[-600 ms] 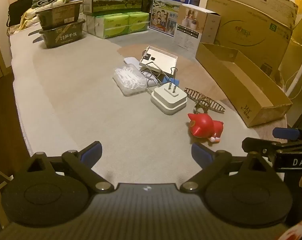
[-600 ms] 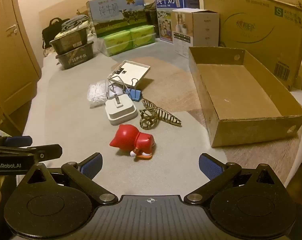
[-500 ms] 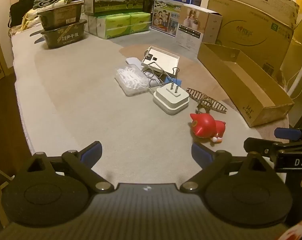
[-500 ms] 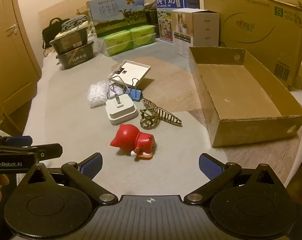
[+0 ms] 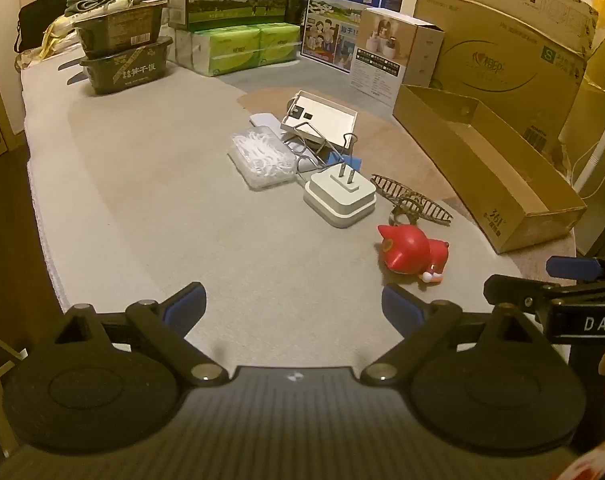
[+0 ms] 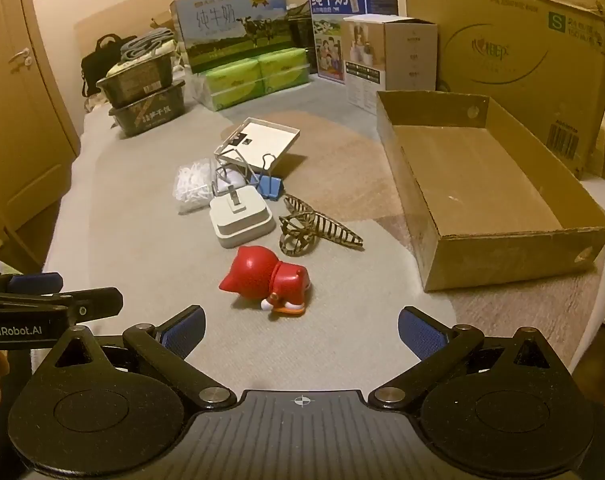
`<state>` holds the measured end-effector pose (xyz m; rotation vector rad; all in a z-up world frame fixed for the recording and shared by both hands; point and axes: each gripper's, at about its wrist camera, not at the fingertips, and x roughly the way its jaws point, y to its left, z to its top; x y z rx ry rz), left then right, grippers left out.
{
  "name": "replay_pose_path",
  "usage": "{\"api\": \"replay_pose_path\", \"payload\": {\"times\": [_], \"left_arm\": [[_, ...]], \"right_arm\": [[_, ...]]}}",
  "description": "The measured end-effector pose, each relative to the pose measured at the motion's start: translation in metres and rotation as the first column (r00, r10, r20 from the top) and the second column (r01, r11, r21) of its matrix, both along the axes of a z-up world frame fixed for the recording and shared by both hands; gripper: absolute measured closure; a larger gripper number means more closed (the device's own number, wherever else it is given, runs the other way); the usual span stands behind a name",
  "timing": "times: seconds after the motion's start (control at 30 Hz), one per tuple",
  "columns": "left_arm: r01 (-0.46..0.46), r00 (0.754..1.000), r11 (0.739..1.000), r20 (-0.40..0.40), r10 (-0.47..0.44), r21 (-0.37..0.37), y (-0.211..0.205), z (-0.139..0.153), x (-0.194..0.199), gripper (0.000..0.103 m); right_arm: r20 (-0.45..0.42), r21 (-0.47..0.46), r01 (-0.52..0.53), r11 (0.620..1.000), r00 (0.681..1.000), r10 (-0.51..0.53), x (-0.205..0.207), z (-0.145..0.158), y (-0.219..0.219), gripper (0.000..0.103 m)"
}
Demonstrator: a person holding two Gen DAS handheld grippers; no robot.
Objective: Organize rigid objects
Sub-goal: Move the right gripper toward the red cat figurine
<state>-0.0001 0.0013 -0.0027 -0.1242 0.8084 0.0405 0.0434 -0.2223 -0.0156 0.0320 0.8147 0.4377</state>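
The red cat figurine [image 6: 268, 280] lies on its side on the carpet near the front edge, just before the white charger [image 6: 240, 218] and brown hair claw [image 6: 314, 230]. The open cardboard box [image 6: 502, 256] toward the carpet's right edge holds nothing visible. Both the left gripper [image 5: 292, 304] and right gripper [image 6: 301, 330] hover with fingers spread wide, grasping nothing.

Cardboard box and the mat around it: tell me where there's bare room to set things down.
The cardboard box is bare inside. The grey mat lies bare between the floss-pick case and the black tubs, and just ahead of both grippers. It is crowded from the red toy back to the white tray.
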Motion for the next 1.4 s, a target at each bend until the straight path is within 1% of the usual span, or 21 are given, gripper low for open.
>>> {"api": "replay_pose_path", "payload": {"times": [0.77, 1.4], "left_arm": [[0.0, 1.0, 1.0, -0.005, 0.0, -0.001, 0.001, 0.001, 0.001, 0.009], [-0.017, 1.0, 1.0, -0.024, 0.016, -0.01, 0.02, -0.013, 0.013, 0.011]], "right_arm": [[-0.004, 0.0, 0.001, 1.0, 1.0, -0.001, 0.0, -0.003, 0.003, 0.001], [-0.023, 0.009, 0.014, 1.0, 1.0, -0.013, 0.009, -0.015, 0.012, 0.001]]}}
